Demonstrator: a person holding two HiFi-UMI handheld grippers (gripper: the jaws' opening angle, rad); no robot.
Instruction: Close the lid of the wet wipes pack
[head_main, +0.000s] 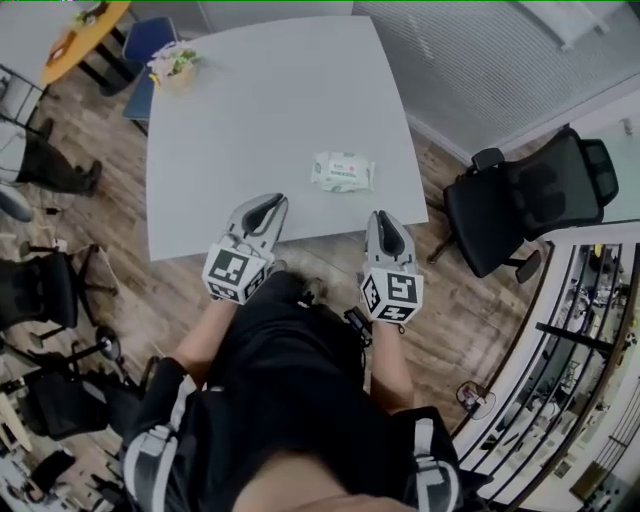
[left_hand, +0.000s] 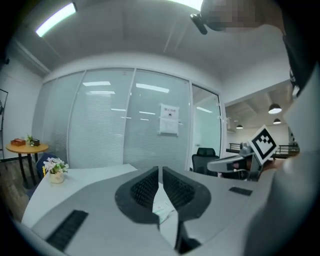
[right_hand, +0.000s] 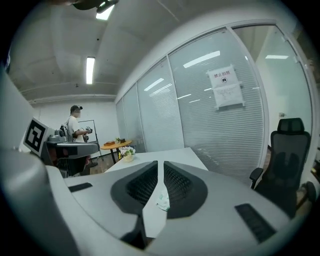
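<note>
Head view: left gripper and right gripper held at near table edge, both empty — jaws almost together, only a thin slit between. Wet wipes pack flat on grey table just beyond, nearer right gripper, untouched. Flower pot at far corner — well apart.

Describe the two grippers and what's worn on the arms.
Both the left gripper and right gripper have pale grey shells tapering to rounded tips, with black ribbed pads inside. Each carries a white cube printed with black square markers. No cables show. The person wears a black top with grey-and-white bands on the sleeves.
</note>
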